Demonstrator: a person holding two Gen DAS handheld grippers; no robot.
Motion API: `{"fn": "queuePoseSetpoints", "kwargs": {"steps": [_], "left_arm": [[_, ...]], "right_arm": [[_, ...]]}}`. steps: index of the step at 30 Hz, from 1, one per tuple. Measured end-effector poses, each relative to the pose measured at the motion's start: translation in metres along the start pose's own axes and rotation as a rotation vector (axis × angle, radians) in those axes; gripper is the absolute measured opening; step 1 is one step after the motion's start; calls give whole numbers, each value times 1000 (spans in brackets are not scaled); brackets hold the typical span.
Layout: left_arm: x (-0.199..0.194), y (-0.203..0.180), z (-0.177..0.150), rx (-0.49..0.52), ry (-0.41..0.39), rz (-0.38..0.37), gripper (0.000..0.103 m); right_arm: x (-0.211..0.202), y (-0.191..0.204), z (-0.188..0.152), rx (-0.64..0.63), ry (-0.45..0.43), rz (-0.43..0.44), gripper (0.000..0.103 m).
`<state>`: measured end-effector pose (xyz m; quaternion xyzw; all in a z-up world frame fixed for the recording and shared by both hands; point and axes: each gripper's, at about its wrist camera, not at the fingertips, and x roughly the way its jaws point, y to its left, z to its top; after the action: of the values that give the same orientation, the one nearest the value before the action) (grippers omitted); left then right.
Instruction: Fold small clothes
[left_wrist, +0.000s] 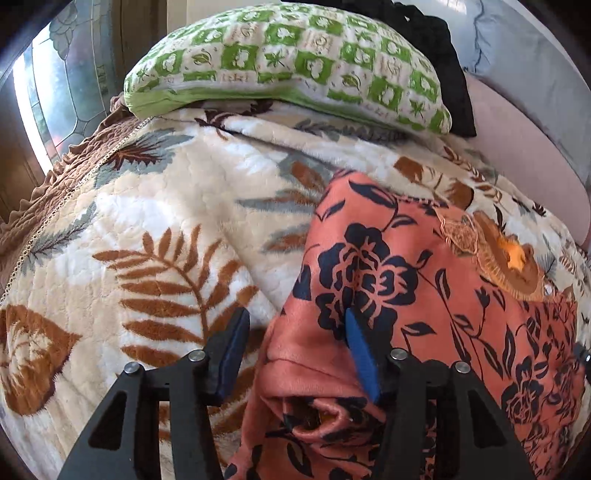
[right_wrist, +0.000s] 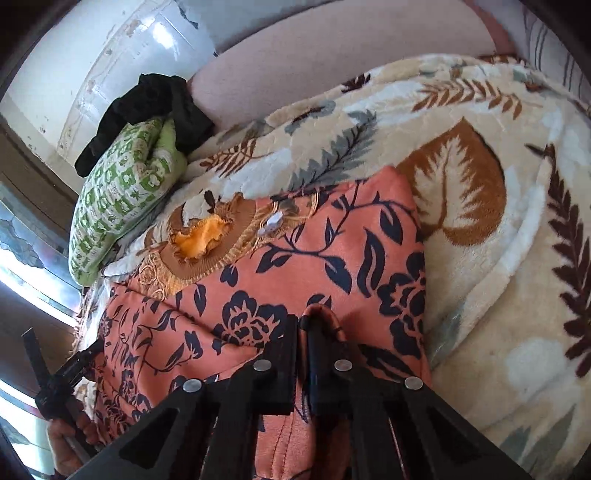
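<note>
Both wrist views close, angled down; share orange garment (left_wrist: 424, 280), pillow (right_wrist: 122, 206).

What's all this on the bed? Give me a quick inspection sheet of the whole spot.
Surface: leaf-print blanket covering a bed.
Job's things: orange floral garment lying on the blanket, partly bunched.
Clutter: green patterned pillow; black cloth behind it.
Grippers: left gripper open, straddling the garment's edge; right gripper shut on a garment fold.
Cables: nothing seen.
Surroundings: pink headboard, window, wall.
</note>
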<state>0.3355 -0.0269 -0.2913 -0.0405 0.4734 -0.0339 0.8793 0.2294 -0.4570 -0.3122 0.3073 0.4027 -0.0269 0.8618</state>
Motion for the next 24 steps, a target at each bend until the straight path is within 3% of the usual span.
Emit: {"fn": "queuePoseSetpoints", "kwargs": {"steps": [4,6,9,10,12,13,15,18,20,21,22,24], "left_arm": [[-7,-7,-5,81,-8,33,53],[-10,-5,-6,60,-17,25,53],[-21,-10,-10,74,-80,44,52],[-24,-14,-11,91,-104,57,52],[-32,-20,-13,117,-151,63,52],[-37,-22,-13,124,-178,58,52],[-46,-26,-12,138,-238,75,53],[-48,-30,-10,156,-274,91,55],[-40,-30,-9,159,-239,87,56],[-35,-30,-10,161,-219,91,56],[-30,-31,-10,164,-201,98,56],[-22,-32,-13,174,-167,119,56]], "right_arm": [[-20,-4,10,24,-129,18,4],[-30,-7,15,40,-199,23,4],[-33,-11,21,53,-255,-29,4],[-28,-16,23,70,-229,-67,5],[-9,-35,24,166,-78,-147,9],[-4,-47,21,241,-22,-124,9],[-10,-54,20,298,-17,16,9],[-26,-30,27,164,10,85,9],[-30,-19,23,97,57,91,19],[-29,-17,19,78,83,96,39],[-26,-16,13,72,104,94,73],[-22,-15,3,62,114,93,78]]}}
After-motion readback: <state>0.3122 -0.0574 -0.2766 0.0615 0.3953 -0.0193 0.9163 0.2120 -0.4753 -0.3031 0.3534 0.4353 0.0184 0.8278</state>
